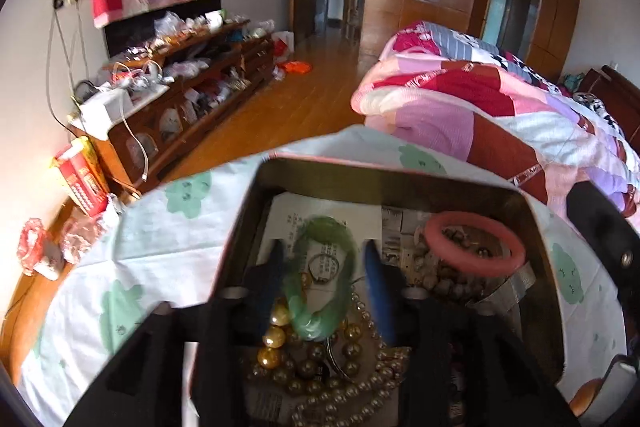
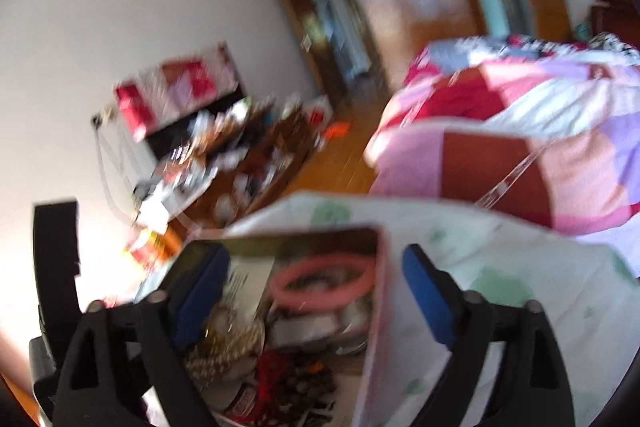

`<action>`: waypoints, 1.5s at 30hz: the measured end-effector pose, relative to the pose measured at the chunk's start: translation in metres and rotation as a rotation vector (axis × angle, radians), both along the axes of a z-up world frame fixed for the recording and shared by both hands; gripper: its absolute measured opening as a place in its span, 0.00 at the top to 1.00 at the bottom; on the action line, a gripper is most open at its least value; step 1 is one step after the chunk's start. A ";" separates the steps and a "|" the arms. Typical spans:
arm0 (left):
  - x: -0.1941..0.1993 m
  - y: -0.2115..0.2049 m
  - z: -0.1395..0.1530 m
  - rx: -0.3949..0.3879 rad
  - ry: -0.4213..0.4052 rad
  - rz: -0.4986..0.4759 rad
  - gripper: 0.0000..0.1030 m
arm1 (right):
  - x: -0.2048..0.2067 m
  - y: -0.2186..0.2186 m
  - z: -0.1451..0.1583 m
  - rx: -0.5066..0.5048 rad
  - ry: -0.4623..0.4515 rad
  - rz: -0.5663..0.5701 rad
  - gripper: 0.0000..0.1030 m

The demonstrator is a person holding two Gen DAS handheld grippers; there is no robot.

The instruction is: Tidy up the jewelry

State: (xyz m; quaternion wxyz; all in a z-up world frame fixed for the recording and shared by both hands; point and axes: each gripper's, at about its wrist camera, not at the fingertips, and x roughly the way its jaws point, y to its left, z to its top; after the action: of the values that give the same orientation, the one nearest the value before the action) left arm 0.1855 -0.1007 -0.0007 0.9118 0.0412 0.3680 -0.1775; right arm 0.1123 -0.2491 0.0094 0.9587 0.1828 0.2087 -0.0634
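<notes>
Landmark: open rectangular metal tin with pink outer wall [image 1: 400, 173], sitting on white cloth printed with green clovers [image 1: 168, 239]. Inside tin, near centre: translucent green jade bangle [image 1: 320, 275], lying blurred between blue pads of left gripper [image 1: 324, 267], jaws parted, no pad seen pressing it. Toward tin's right side: pink smooth ring bangle [image 1: 474, 243] over brown beads. At tin's near end: heap of gold and cream pearl strands [image 1: 320, 363]. Right gripper [image 2: 316, 291] spread wide, empty, straddling tin's right wall. Step judged: dropping jade bangle into tin. Next: withdrawing left jaws clear without snagging pearls.
</notes>
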 end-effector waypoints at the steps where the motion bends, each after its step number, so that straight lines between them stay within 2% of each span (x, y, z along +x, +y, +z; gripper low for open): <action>1: -0.005 0.000 0.004 0.004 -0.021 0.004 0.44 | -0.004 -0.001 0.002 -0.011 -0.013 -0.030 0.03; 3: -0.009 0.001 0.008 0.018 -0.033 0.018 0.37 | -0.010 -0.005 0.004 -0.033 -0.031 -0.095 0.03; 8: -0.017 0.006 0.012 0.013 -0.023 0.063 0.36 | -0.012 -0.004 0.004 -0.061 -0.037 -0.156 0.03; 11: -0.022 0.008 0.013 0.026 -0.030 0.092 0.36 | -0.009 0.003 0.002 -0.110 -0.027 -0.169 0.03; 18: -0.040 0.015 0.008 0.056 -0.026 0.092 0.36 | -0.018 0.010 0.005 -0.174 -0.030 -0.202 0.00; 23: -0.057 0.033 0.002 0.072 -0.044 0.127 0.36 | -0.020 0.027 0.004 -0.293 0.046 -0.210 0.00; 25: -0.062 0.040 -0.002 0.073 -0.035 0.139 0.36 | -0.024 0.032 0.003 -0.311 0.061 -0.191 0.00; 27: -0.069 0.045 -0.001 0.057 -0.055 0.147 0.36 | -0.030 0.038 0.002 -0.316 0.077 -0.170 0.00; 37: -0.105 0.063 0.001 0.085 -0.125 0.173 0.36 | -0.069 0.044 0.003 -0.251 0.071 -0.153 0.00; 41: -0.120 0.065 -0.002 0.120 -0.156 0.183 0.36 | -0.084 0.050 0.007 -0.245 0.045 -0.159 0.00; 45: -0.137 0.070 -0.004 0.105 -0.169 0.187 0.36 | -0.098 0.055 0.010 -0.250 0.026 -0.156 0.00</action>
State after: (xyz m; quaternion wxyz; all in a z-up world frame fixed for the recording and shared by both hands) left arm 0.0484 -0.0305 -0.0046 0.9487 0.0692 0.3010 -0.0683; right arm 0.0148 -0.1937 0.0192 0.9633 0.0770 0.1968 -0.1655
